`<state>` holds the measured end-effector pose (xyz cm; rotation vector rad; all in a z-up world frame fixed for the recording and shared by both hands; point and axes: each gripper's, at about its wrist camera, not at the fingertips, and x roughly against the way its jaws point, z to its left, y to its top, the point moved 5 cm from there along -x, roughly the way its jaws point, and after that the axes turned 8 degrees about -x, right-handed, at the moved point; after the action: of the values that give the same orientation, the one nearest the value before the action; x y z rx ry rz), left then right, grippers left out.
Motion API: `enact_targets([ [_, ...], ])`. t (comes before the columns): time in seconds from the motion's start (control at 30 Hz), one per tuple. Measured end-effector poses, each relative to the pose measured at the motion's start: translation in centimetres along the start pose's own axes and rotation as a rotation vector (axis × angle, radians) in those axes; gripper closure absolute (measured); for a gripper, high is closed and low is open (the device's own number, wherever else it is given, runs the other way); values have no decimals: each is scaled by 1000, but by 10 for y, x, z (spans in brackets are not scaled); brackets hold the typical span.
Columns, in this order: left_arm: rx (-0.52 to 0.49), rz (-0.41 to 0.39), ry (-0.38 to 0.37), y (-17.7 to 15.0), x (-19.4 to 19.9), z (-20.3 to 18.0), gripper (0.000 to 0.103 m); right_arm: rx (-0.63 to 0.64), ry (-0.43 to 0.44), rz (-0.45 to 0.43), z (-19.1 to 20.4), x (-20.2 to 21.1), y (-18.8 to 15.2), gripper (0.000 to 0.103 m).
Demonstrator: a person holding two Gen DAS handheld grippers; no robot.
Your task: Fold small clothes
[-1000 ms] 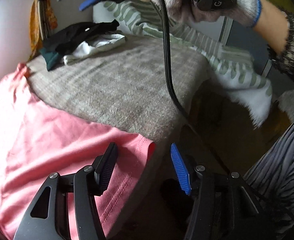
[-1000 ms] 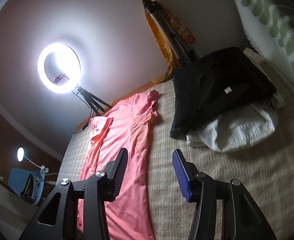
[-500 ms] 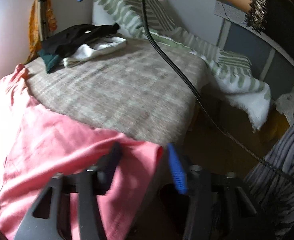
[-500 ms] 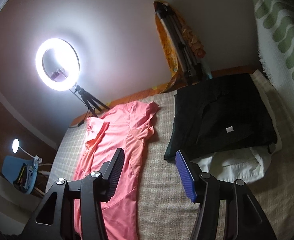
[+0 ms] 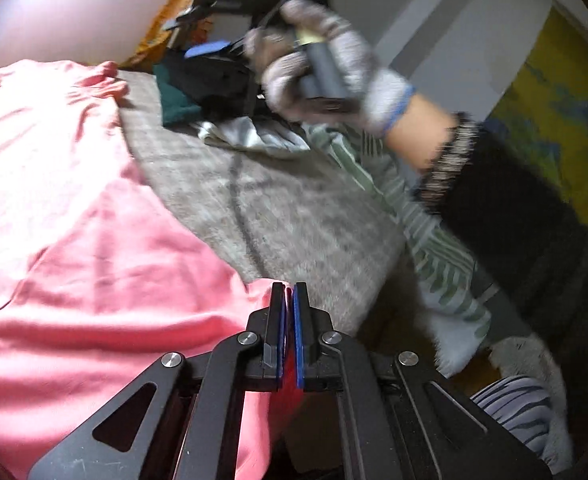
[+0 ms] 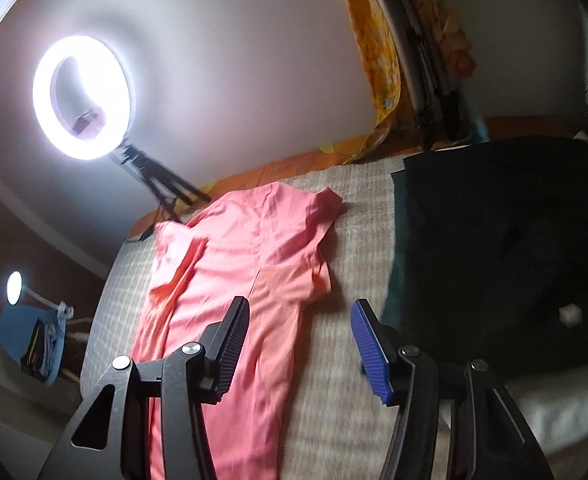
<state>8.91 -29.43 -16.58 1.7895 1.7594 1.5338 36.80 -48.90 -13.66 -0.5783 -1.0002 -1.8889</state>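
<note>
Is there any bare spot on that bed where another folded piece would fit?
Yes: the strip of grey checked blanket between the pink shirt and the black garment is bare, running down toward the right claw. The side with the black garment piled on white cloth is crowded. The shirt covers the other side.

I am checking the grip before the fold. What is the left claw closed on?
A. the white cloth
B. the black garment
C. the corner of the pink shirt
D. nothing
C: in the left wrist view the left claw is shut with the hem corner of the pink shirt pinched between its pads.
</note>
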Motion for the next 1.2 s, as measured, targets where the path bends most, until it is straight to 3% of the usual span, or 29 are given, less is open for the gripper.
enact_targets([
  [0.27, 10, -55, 23, 14, 20, 11, 101, -18, -28, 0, 7, -87, 56, 47],
  [0.4, 34, -57, 26, 11, 23, 22, 101, -18, -95, 15, 1, -129, 72, 47],
  [0.63, 84, -69, 37, 4, 23, 33, 102, -41, -112, -21, -16, -154, 81, 49],
  [0.67, 88, -73, 38, 3, 25, 35, 102, -31, -108, -25, -14, -155, 81, 54],
  [0.7, 92, -81, 41, 2, 28, 36, 102, -21, -99, -17, -11, -156, 80, 73],
  [0.8, 99, -94, 52, 3, 33, 36, 102, 15, -95, 9, 0, -156, 78, 96],
  [1.2, 168, -126, 84, -20, 59, 37, 102, 129, -173, -14, 62, -138, 85, 101],
])
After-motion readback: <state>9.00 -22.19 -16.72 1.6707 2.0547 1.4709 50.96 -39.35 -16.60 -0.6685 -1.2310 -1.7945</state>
